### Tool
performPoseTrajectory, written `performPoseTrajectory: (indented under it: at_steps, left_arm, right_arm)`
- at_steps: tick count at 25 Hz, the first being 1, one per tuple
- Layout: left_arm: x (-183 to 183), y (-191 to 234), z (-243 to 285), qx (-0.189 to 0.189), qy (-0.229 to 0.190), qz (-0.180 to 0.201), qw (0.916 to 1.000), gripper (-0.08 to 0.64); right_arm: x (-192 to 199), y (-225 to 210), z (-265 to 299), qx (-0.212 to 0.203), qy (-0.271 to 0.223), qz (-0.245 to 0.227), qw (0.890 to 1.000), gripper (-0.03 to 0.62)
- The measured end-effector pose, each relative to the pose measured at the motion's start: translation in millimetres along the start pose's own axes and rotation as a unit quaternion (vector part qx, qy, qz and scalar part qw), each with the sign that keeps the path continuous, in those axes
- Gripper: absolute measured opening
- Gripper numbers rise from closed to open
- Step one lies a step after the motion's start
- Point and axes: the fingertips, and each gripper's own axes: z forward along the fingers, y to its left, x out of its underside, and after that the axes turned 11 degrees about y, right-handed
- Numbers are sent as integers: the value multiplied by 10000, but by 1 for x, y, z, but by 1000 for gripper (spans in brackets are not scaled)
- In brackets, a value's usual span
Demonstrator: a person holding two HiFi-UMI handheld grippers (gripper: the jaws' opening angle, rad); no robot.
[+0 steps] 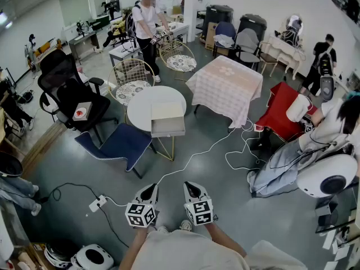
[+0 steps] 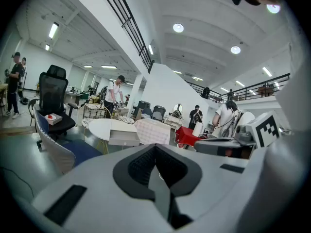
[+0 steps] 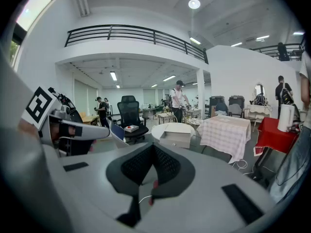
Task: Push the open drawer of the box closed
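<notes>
Both hand-held grippers are held low and close together at the near edge of the scene, side by side, tipped slightly downward and aimed toward the far table.

- The left gripper (image 1: 148,194) is seen with its jaws closed together and nothing between them.
- The right gripper (image 1: 190,190) is likewise seen with jaws shut and empty.
- Neither gripper is touching anything.

The cream-coloured box (image 1: 166,109) is set on the near side of the round white table (image 1: 140,106), well apart from both grippers. Its grey drawer (image 1: 167,127) is pulled out toward the near side and reaches over the table's near rim.

Grey floor lies between the grippers and the table. It is crossed by a white cable (image 1: 198,152) running from the near left to the far right.

1 low blue upholstered chair (image 1: 121,143) stands just left of the table's near side. 1 black office chair (image 1: 64,89) is placed further left. 1 table under a pink checked cloth (image 1: 225,84) stands to the right of the round table. 1 person in a white shirt (image 1: 147,24) is standing at the far end.
</notes>
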Motion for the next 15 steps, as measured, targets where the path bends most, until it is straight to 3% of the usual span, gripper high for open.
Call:
performPoseTrajectory:
  at_steps: [15]
  left_arm:
    - [3,-17,16,-105,97,-11,9999,12]
  right_arm:
    - [13,-20,-3,-234,35,88,9997,15]
